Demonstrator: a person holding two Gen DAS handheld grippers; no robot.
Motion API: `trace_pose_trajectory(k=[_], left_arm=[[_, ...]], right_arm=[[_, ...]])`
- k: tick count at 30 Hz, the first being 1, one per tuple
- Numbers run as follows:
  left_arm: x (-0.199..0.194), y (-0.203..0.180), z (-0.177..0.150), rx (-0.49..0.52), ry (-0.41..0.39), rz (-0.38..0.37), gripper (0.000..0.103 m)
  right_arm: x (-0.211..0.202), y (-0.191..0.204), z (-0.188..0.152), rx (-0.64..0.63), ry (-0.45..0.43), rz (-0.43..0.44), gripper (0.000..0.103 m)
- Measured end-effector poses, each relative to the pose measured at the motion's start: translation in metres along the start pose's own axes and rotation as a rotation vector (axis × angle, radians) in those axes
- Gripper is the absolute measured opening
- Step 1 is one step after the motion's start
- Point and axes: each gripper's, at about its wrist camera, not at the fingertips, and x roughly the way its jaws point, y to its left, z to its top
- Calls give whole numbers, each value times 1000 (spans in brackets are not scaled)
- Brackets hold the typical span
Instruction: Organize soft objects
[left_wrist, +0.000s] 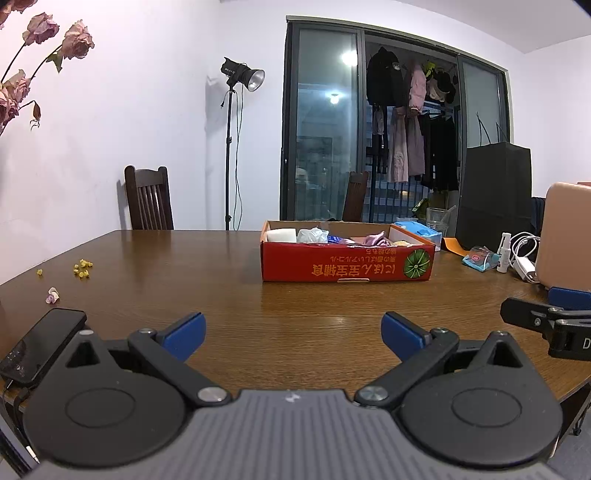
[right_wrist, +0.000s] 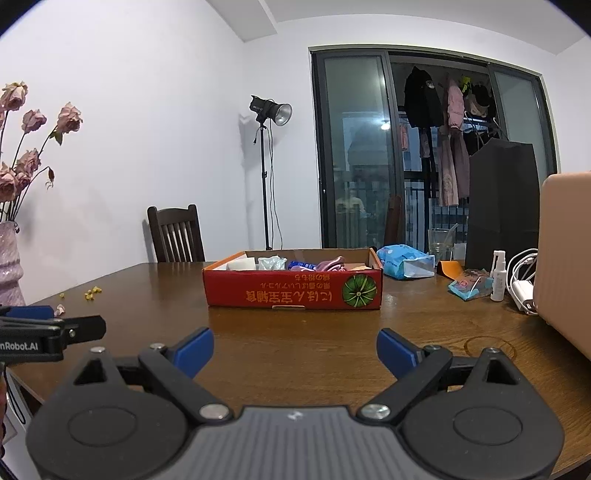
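Both your left gripper (left_wrist: 293, 332) and right gripper (right_wrist: 294, 349) sit released and empty low in frame. The red box (left_wrist: 345, 266) at centre already holds soft items (left_wrist: 312, 235). You seem between picks; next, choose a target.

Box (right_wrist: 293, 288) mid-table (right_wrist: 295, 332), tissue pack (right_wrist: 404, 263) right of it, chair (right_wrist: 176, 234) behind left, phone (left_wrist: 42, 343) near-left
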Motion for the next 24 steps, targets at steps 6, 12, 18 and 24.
trace_pose_trajectory(k=[6,12,18,24], left_arm=[[-1,-2,0,0,-2,1,103],[-1,-2,-1,-1,-3,2,103],[-1,-2,-1,-2,-1,1,103],[-2,-3,-1,-3,0,1,103]], right_arm=[[0,-1,1,7,0,-6,95],[0,-3,1,21,0,-9,96],[0,-2,-1,16,-1,-7,96],[0,-2,-1,17,4,-11,96]])
